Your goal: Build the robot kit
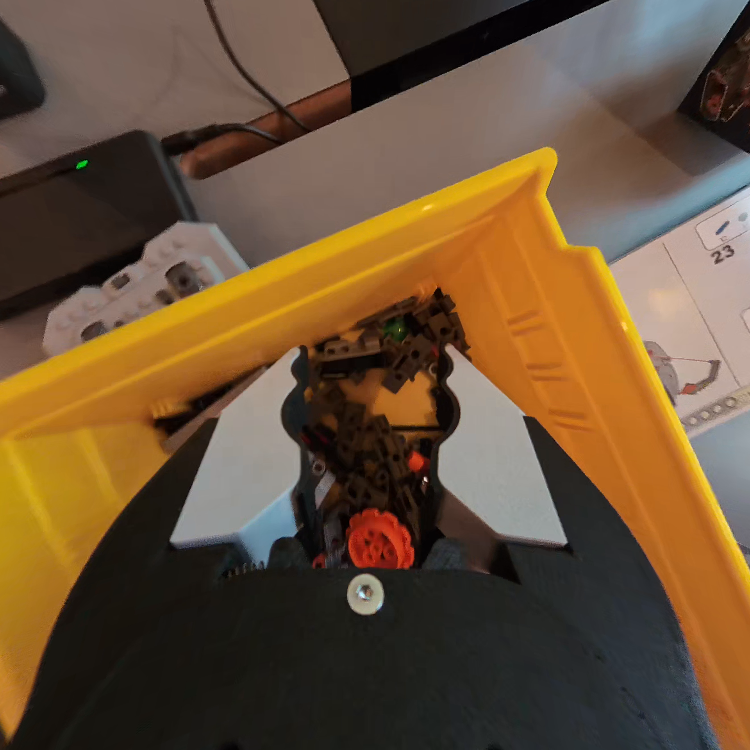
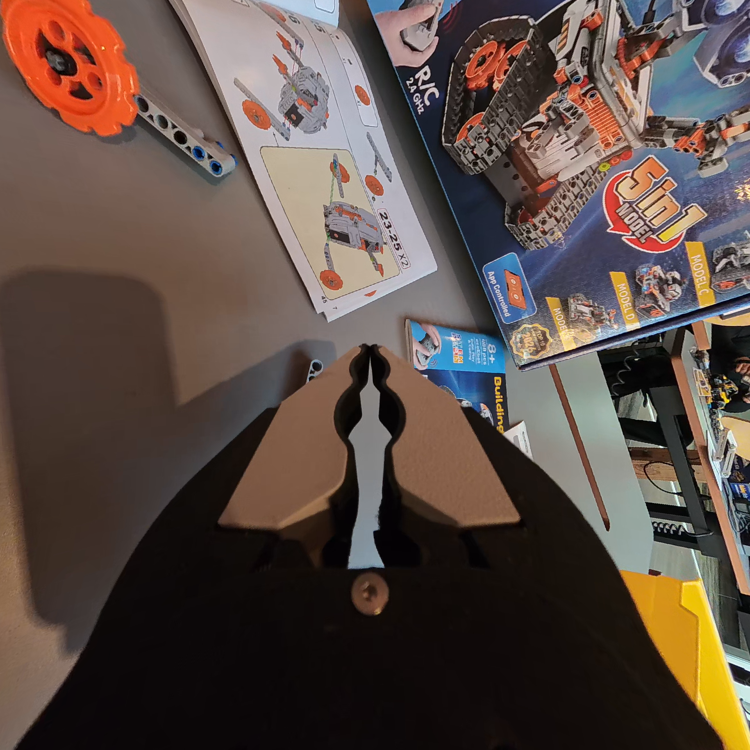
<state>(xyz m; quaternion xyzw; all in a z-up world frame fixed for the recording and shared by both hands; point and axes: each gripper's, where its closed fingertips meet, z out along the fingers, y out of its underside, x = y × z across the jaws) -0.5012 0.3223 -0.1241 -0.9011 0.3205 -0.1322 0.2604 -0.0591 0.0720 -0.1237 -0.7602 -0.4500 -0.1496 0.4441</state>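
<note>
Two grippers were in view. Left gripper point(image 1: 371, 357) pointed down into a yellow bin point(image 1: 527, 324), jaws spread wide and holding nothing, over a heap of dark grey building pieces point(image 1: 365, 442) with an orange toothed wheel point(image 1: 379, 539) nearest the camera. Right gripper point(image 2: 370, 348) hovered above the grey table point(image 2: 142, 251), jaw tips touching, nothing visible between them. Farther off lay an open instruction booklet point(image 2: 324, 162), and far left an orange wheel on a grey beam point(image 2: 69, 65).

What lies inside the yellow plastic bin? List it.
The yellow plastic bin holds dark grey building pieces, an orange toothed wheel and one green piece. The left gripper covers the rest.
</note>
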